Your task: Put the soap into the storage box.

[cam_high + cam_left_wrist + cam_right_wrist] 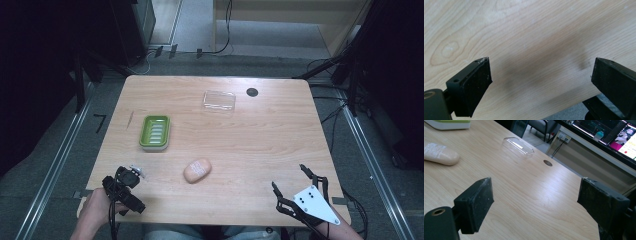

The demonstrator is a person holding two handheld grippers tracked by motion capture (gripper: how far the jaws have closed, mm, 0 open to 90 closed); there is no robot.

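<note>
Both grippers sit at the near edge of the table (260,130), one at each corner. The left gripper (131,176) is at the near left, held in the person's left hand (95,207), and its jaws stand wide apart with nothing between them. In the left gripper view, the left gripper (540,72) hangs close over bare wood grain right by the table's near edge.

Over on the near right, the right gripper (290,177) carries its grey three-cornered plate on top, and its jaws are spread wide as well, nothing gripped. In the right gripper view, the right gripper (535,192) looks out across the tabletop.

Between the two, a little nearer the left one, lies the peach-coloured soap bar (197,170) (pale lettering on its top face), flat on the wood and touched by neither gripper. It shows again at the left of the right gripper view, soap bar (440,153).

Just beyond the soap, to the far left, sits the green soap dish (155,132) on its white base, open-topped. Well apart from it, toward the far side, lies the clear plastic lid (219,100), with a round dark grommet hole (252,92) just to its right.
</note>
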